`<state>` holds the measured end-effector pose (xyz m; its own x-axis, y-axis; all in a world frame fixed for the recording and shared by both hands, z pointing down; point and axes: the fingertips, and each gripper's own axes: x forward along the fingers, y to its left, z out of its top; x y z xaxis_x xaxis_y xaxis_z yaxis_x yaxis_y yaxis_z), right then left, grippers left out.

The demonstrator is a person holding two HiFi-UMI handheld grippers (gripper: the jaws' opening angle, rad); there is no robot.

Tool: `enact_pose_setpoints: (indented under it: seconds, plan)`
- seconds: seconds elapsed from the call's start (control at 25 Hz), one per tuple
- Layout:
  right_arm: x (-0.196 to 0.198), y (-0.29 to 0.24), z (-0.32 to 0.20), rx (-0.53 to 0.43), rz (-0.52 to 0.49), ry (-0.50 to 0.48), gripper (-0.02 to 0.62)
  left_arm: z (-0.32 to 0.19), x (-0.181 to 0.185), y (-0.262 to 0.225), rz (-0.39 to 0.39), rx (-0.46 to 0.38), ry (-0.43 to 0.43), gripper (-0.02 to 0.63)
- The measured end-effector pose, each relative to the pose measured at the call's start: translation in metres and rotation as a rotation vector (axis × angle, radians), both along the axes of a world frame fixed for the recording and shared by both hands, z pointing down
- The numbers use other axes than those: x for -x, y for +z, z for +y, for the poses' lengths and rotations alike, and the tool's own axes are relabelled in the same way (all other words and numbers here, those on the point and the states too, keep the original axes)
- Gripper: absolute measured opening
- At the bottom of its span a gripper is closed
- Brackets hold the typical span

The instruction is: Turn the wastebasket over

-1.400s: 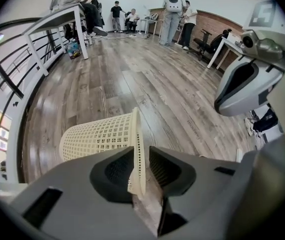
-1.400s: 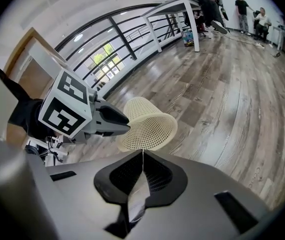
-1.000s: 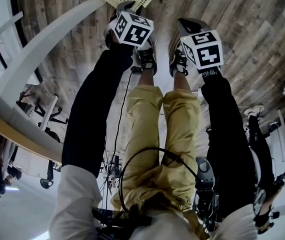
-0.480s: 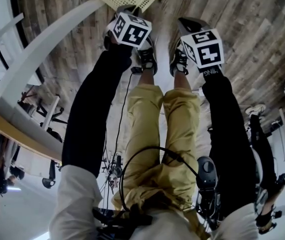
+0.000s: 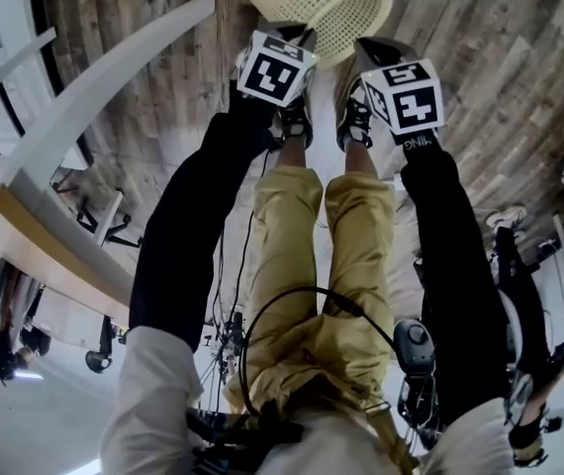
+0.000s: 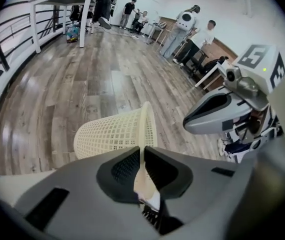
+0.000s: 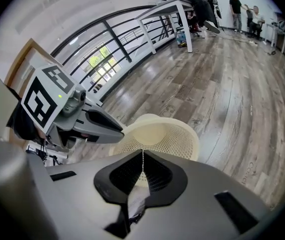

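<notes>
Pinching the rim of the cream mesh wastebasket [image 6: 110, 134], your left gripper [image 6: 142, 156] has its pads closed on that thin edge, the basket tipped sideways just beyond it. Your right gripper [image 7: 142, 159], jaws together and empty, angles steeply down alongside, facing the basket's open mouth. Your shoes [image 5: 292, 125] stand just behind both claws; a white table [image 5: 104, 67] stands off left.

The wastebasket [image 5: 312, 3] runs off the head view's top edge. At lower centre of the left gripper view, the left gripper [image 6: 142, 156] hides its near rim. People [image 6: 192, 31] at upper right are too small to tell apart.
</notes>
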<state>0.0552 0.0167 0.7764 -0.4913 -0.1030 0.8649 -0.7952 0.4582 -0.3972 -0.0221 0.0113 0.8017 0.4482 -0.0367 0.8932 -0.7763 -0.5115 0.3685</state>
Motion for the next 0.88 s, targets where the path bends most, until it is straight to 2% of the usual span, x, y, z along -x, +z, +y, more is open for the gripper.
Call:
enact_pose_setpoints:
  seconds: [0.16, 0.32, 0.44, 0.52, 0.72, 0.88]
  plan:
    - [-0.008, -0.001, 0.0, 0.005, 0.012, 0.019, 0.021, 0.007, -0.024, -0.011, 0.098, 0.05, 0.027, 0.031]
    - [-0.012, 0.004, 0.006, 0.015, 0.011, 0.026, 0.021, 0.006, -0.016, 0.0, 0.064, 0.049, 0.028, 0.031]
    - [-0.015, 0.009, 0.005, 0.014, 0.009, 0.032, 0.021, -0.007, -0.005, 0.004, 0.05, 0.019, -0.022, 0.035]
    - [-0.016, 0.012, 0.004, 0.017, 0.012, 0.037, 0.021, -0.014, 0.006, 0.007, 0.017, 0.008, -0.058, 0.035]
    - [-0.012, 0.016, -0.004, 0.009, -0.002, 0.046, 0.021, -0.034, 0.045, 0.022, -0.125, -0.032, -0.101, 0.037]
    - [-0.008, 0.022, -0.008, 0.002, -0.017, 0.054, 0.021, -0.049, 0.065, 0.033, -0.184, -0.069, -0.141, 0.037]
